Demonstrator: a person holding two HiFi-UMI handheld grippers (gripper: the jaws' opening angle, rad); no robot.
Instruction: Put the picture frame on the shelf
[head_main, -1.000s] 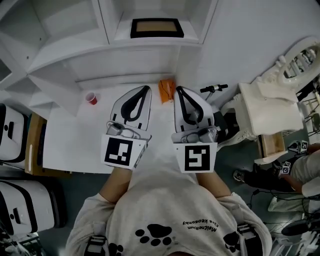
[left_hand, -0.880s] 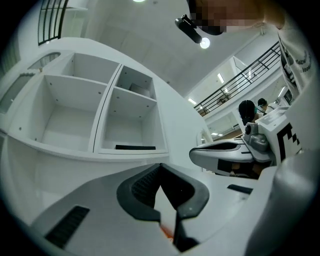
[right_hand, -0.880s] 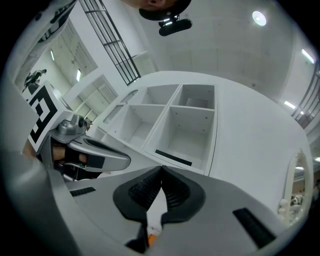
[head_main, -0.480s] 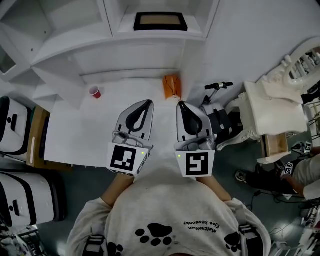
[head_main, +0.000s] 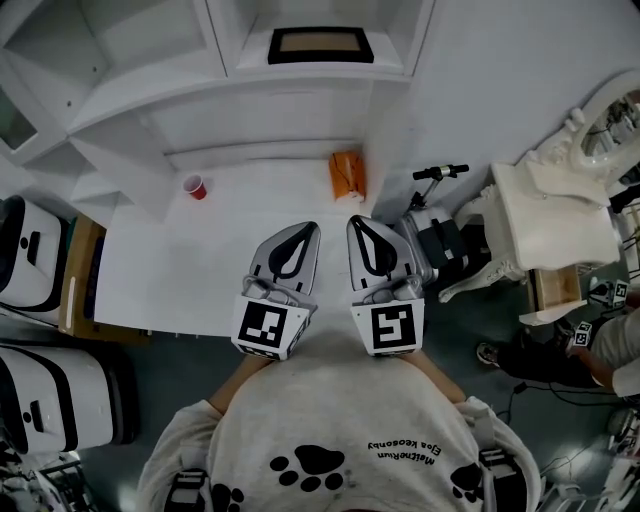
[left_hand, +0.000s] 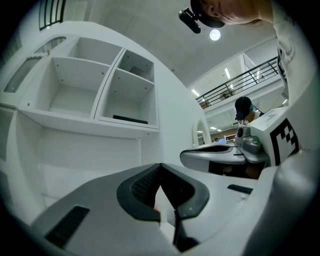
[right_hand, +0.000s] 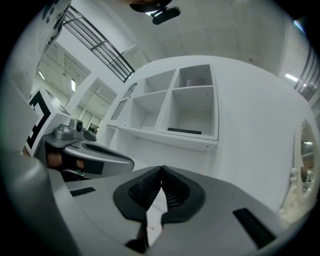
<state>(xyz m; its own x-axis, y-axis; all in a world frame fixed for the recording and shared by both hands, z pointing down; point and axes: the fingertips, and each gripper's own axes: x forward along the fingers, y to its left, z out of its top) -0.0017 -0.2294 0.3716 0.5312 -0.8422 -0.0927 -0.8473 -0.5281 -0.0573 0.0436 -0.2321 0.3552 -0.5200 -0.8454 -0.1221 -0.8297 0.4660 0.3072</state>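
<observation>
Head view: black-rimmed picture frame (head_main: 320, 44) sits near front lip of white shelf (head_main: 230, 90), your left gripper (head_main: 305, 230) and right gripper (head_main: 358, 224) pinched together, empty; a bump could tip it off.

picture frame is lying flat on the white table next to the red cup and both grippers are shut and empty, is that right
Only the place is wrong. The picture frame lies flat in a shelf compartment above the table, apart from the red cup, as the head view shows. The left gripper and right gripper are indeed shut and empty.
</observation>
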